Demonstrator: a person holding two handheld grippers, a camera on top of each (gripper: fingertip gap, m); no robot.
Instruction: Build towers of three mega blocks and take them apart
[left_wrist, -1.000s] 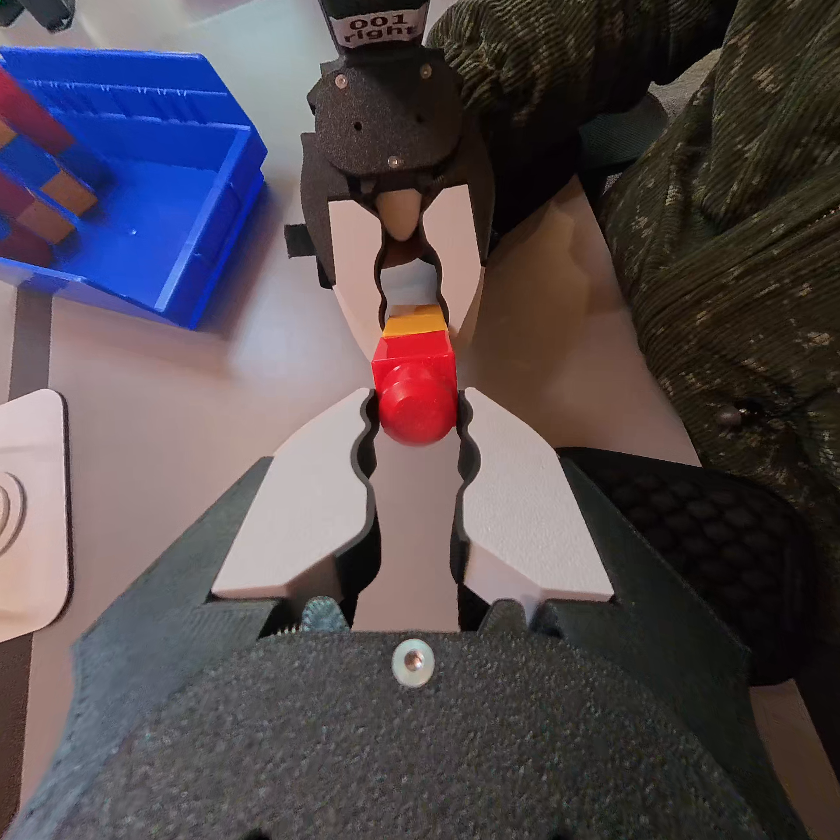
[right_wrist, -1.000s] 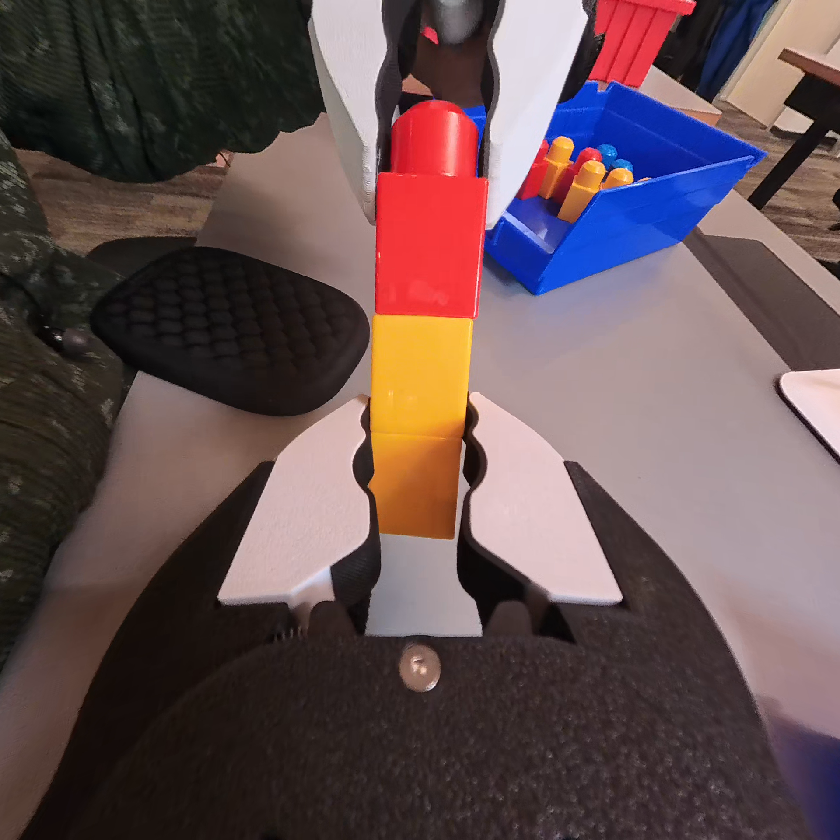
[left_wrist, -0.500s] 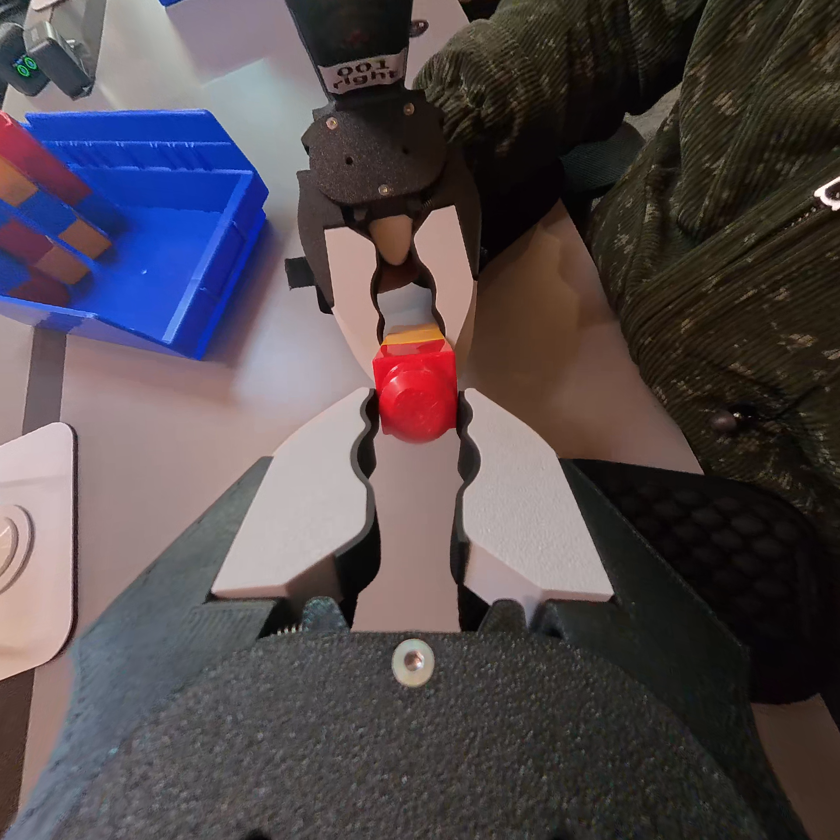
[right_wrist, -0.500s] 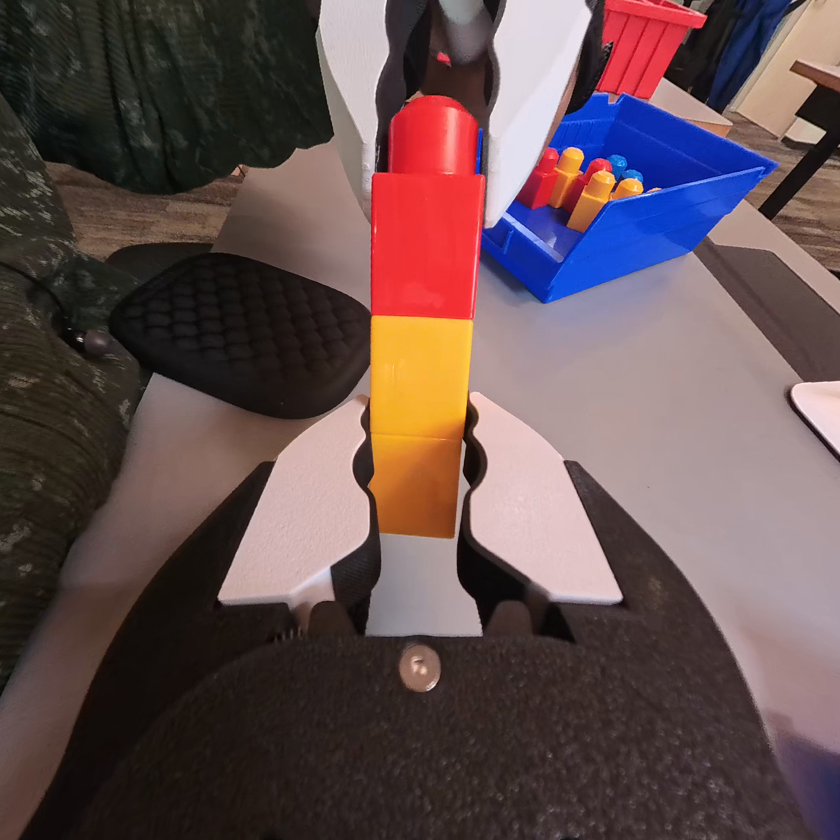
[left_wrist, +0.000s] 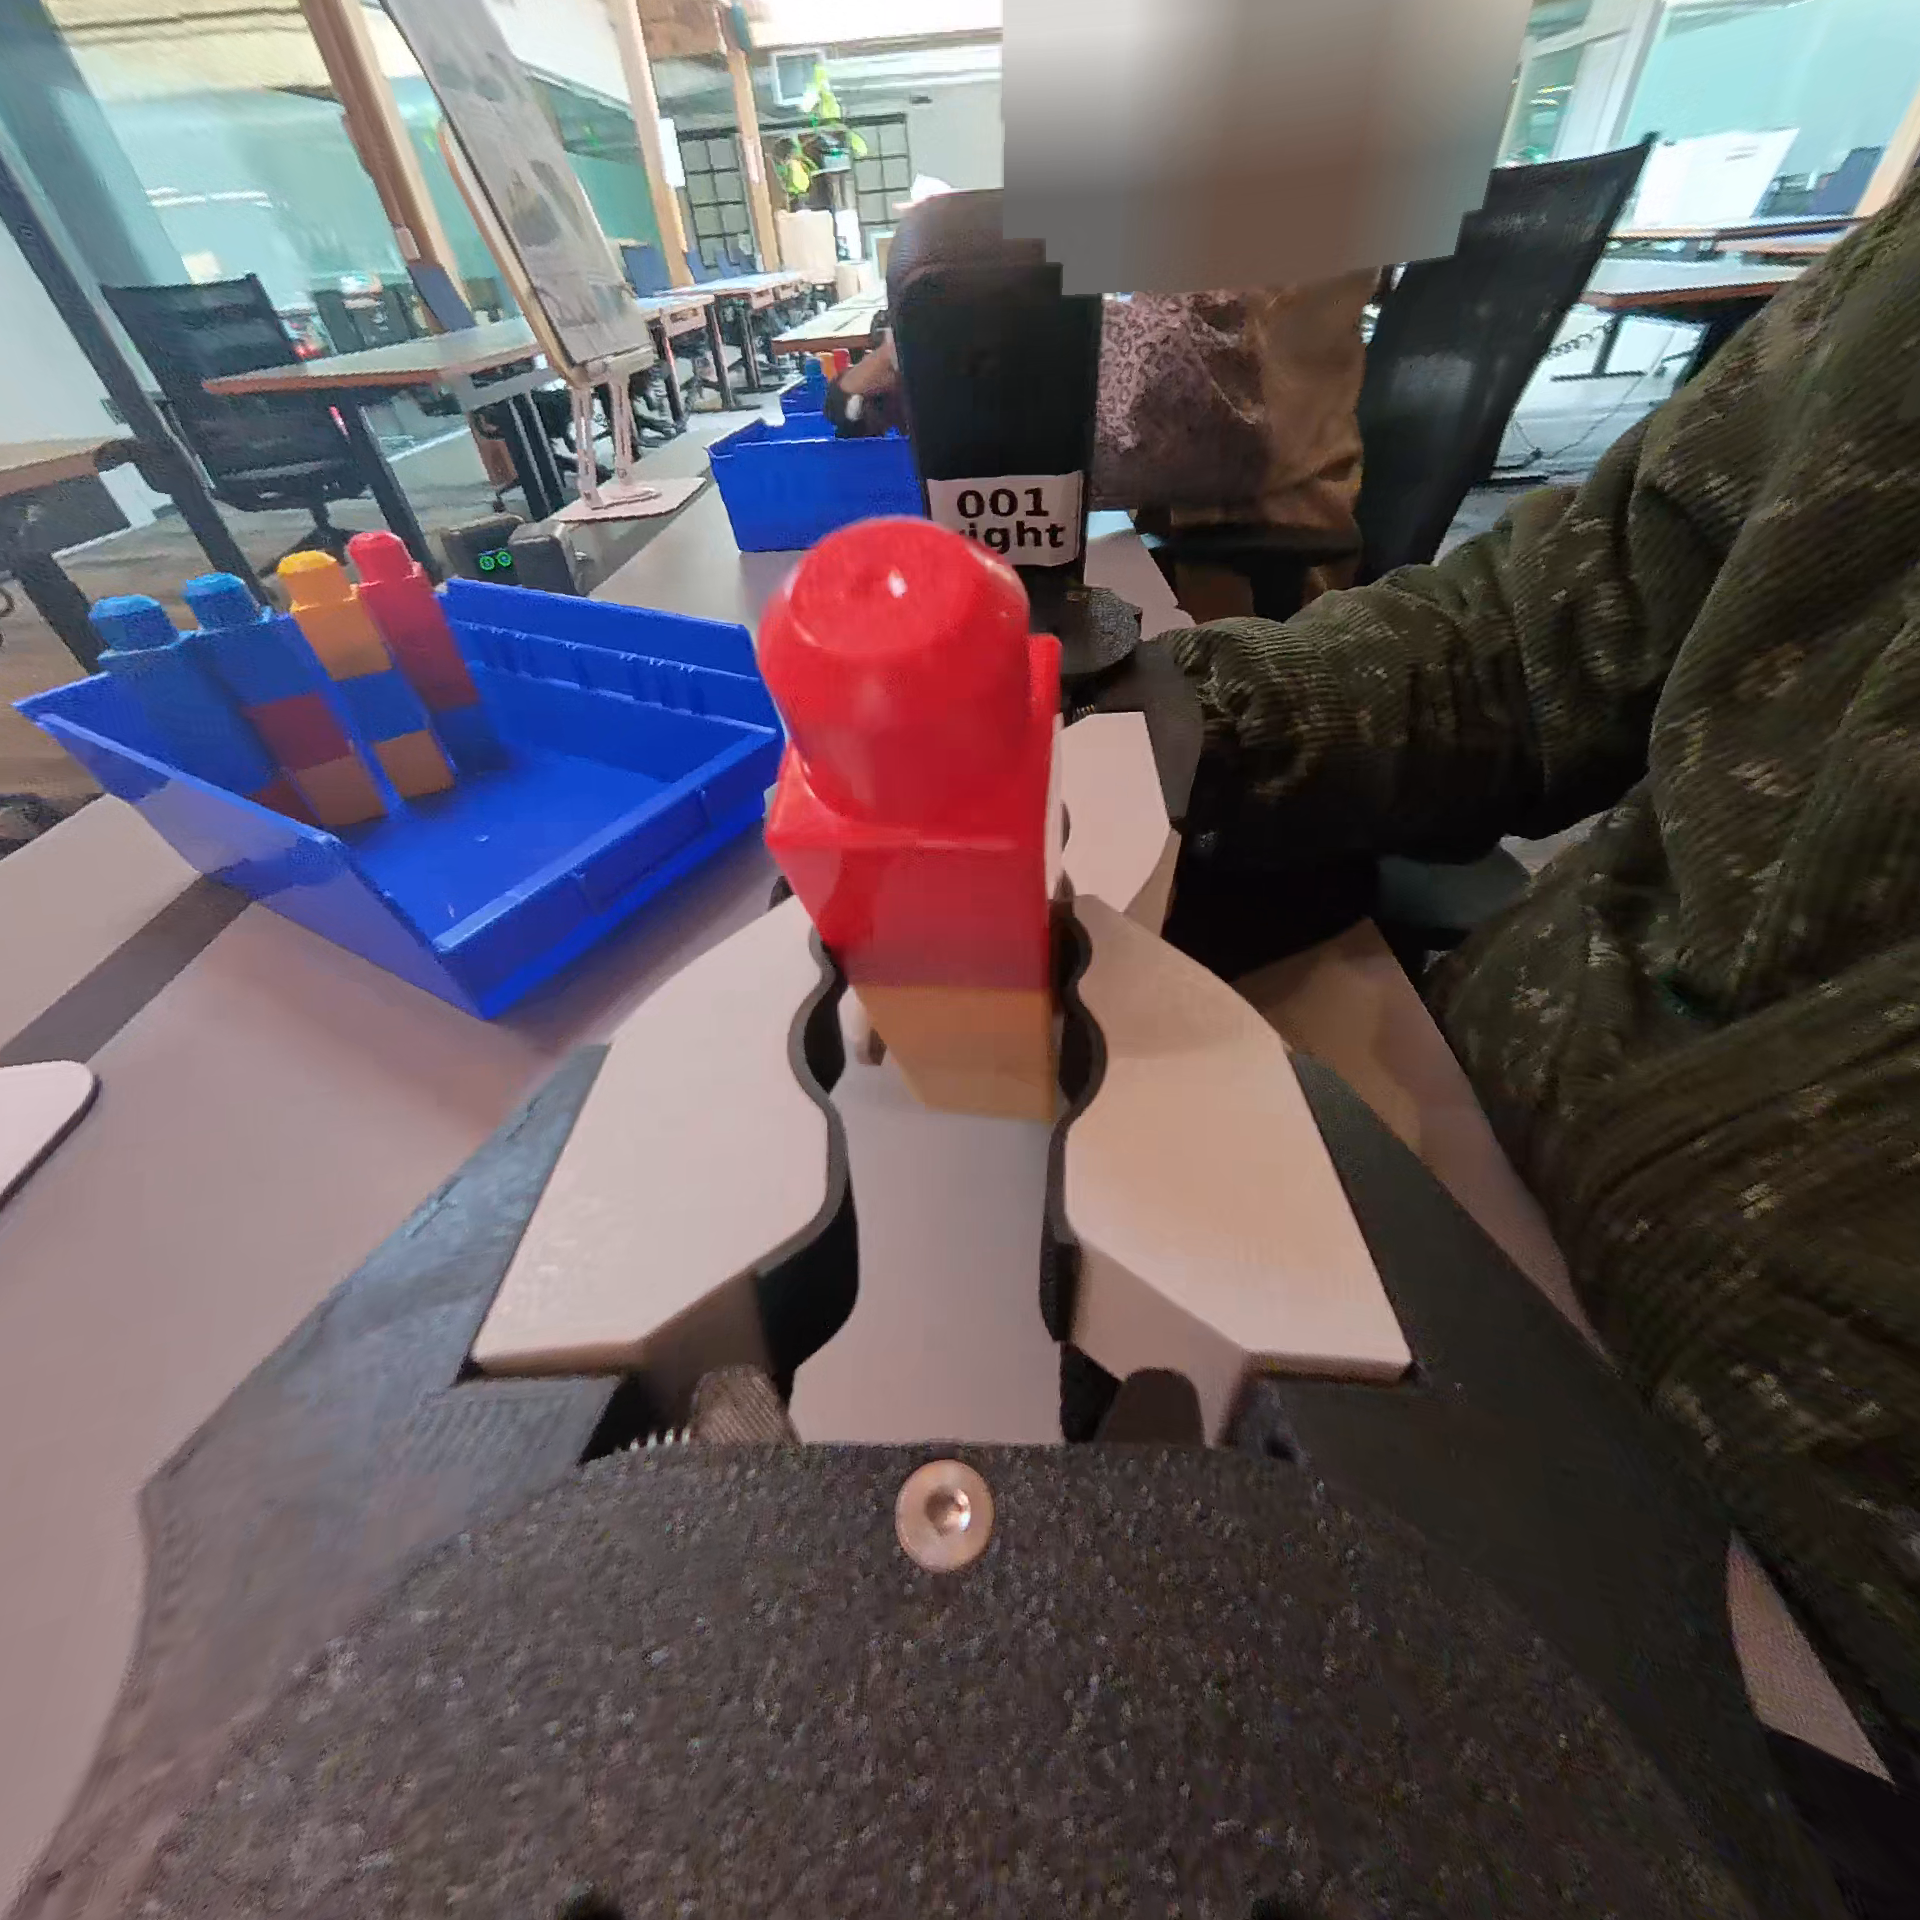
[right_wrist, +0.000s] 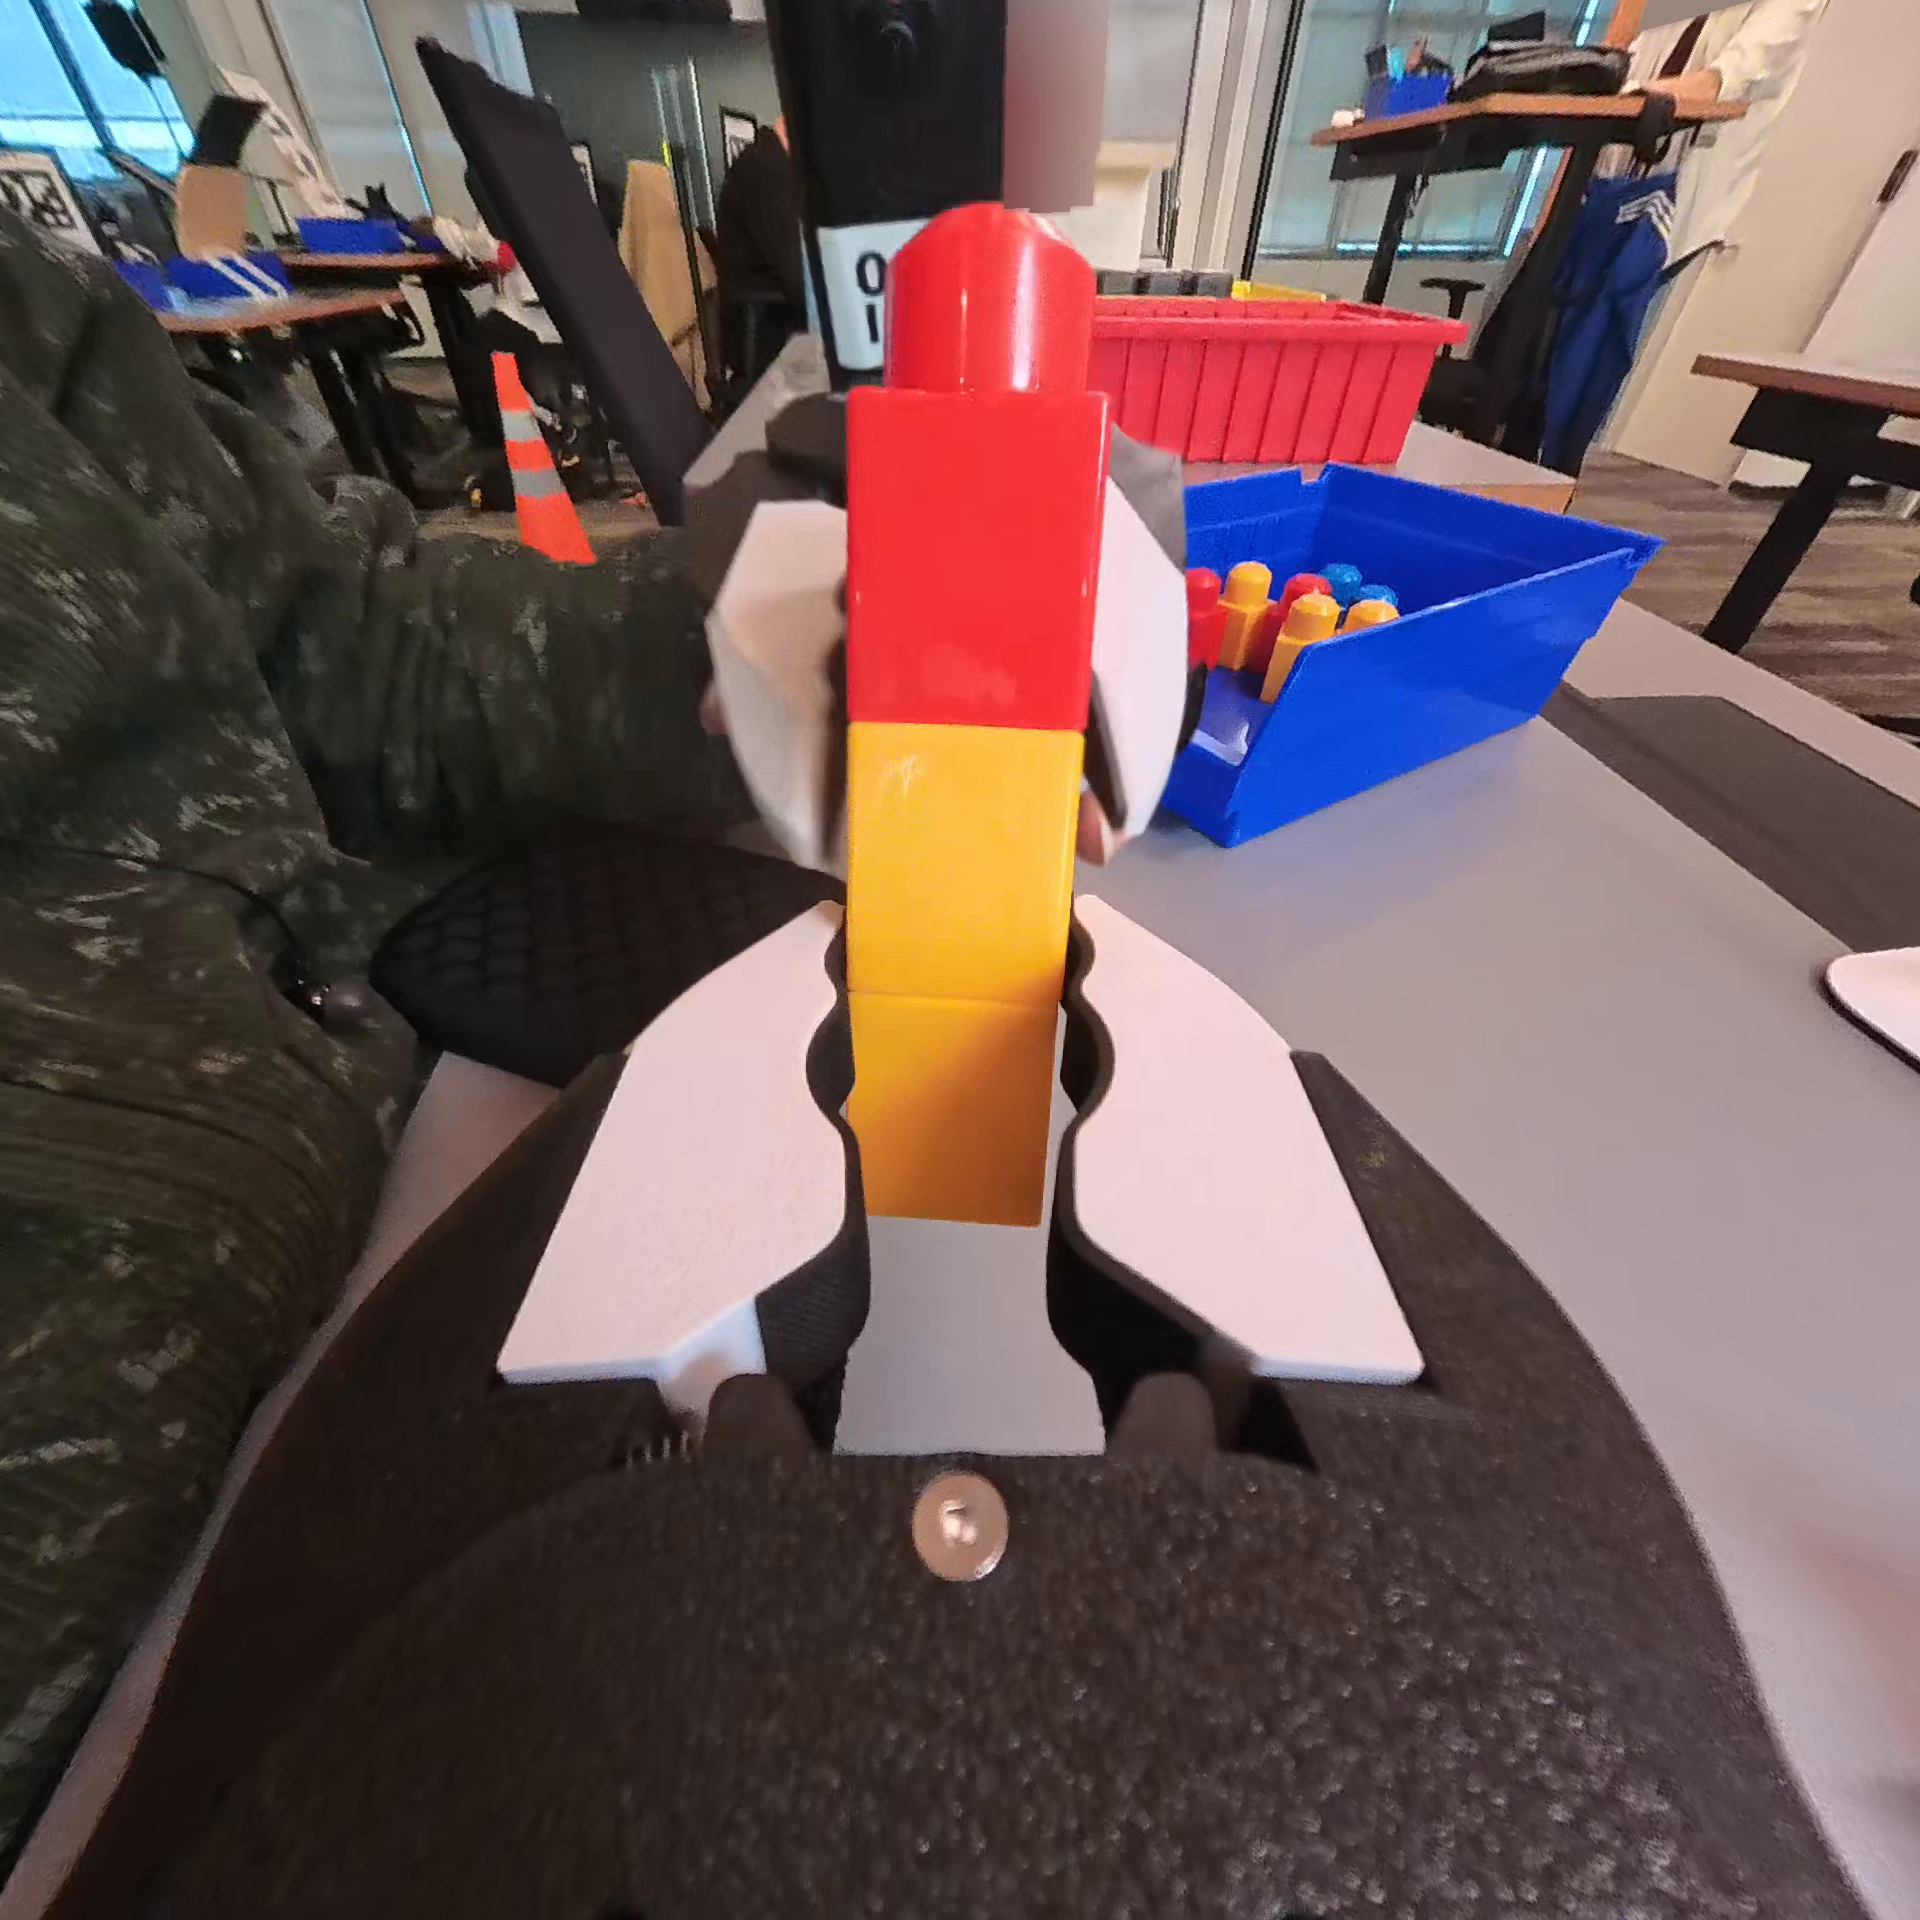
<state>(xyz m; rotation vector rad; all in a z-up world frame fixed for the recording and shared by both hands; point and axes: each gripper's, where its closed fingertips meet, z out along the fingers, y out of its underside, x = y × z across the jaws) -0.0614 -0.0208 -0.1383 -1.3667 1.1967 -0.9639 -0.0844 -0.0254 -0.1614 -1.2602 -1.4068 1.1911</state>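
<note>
Together, two hand-held grippers grip one tower (right_wrist: 966, 727): one red block, two yellow.

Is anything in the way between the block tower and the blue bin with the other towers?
Nothing visible is in the way. Between the tower and the blue bin there is only bare grey table.
</note>
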